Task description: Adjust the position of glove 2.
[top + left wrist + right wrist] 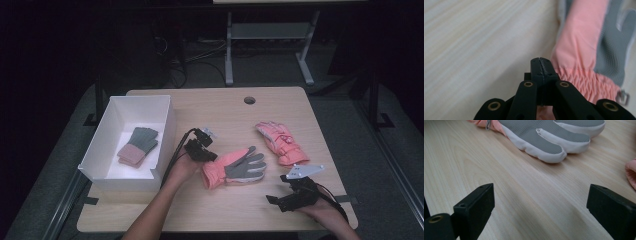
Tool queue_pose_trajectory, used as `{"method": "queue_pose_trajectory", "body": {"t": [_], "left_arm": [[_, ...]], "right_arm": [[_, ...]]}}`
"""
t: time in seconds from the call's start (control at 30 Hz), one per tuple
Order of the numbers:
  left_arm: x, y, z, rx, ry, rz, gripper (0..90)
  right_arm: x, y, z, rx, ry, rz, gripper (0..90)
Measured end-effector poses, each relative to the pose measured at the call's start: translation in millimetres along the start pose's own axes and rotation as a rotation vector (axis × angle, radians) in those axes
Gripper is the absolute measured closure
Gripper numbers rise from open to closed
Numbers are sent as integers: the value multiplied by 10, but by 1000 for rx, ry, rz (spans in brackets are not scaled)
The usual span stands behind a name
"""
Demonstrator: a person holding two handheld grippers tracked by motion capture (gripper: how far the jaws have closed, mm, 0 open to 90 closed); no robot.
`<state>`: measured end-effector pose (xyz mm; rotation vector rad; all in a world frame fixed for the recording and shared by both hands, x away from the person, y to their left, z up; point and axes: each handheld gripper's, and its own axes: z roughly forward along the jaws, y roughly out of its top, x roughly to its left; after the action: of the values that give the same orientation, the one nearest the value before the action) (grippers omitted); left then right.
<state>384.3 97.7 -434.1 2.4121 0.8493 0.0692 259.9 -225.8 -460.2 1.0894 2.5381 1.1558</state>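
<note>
We see the left gripper [541, 65] w/ its jaws pressed together just beside the gathered cuff of a pink-and-grey ski glove [596, 50]; in the left gripper view no fabric shows between the tips, and whether they touch the cuff we can't tell. From the high view, the left gripper [202, 150] sits at the cuff end of that glove [234, 169], which lies palm up near the middle of the wooden table [210, 210], fingers pointing to the right. The right gripper [539, 210] has its jaws spread wide over bare tabletop, gripping nothing, w/ the glove's grey fingertips [549, 142] ahead of it. In the high view the right gripper [292, 195] rests near the table's front right edge, held in a hand. A second pink glove [280, 141] lies farther back on the right, apart from the first. At left, a white box [165, 130] holds a grey-green knit glove w/ pink cuff [138, 146].
</note>
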Motion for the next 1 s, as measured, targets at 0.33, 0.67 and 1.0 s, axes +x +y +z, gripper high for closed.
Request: {"method": "queue_pose_trajectory", "body": {"t": [0.33,0.67,1.0], "left_arm": [[-269,-221,-221,-27,-71,42,900],[-485,-220,-138,-10,-177,95,899],[-741,23,99,-10,-242,174,899]], "right_arm": [[-17,-28,-31,3,-15,5,73],[8,-132,-117,5,-42,26,73],[4,-271,-254,2,-79,64,73]]}}
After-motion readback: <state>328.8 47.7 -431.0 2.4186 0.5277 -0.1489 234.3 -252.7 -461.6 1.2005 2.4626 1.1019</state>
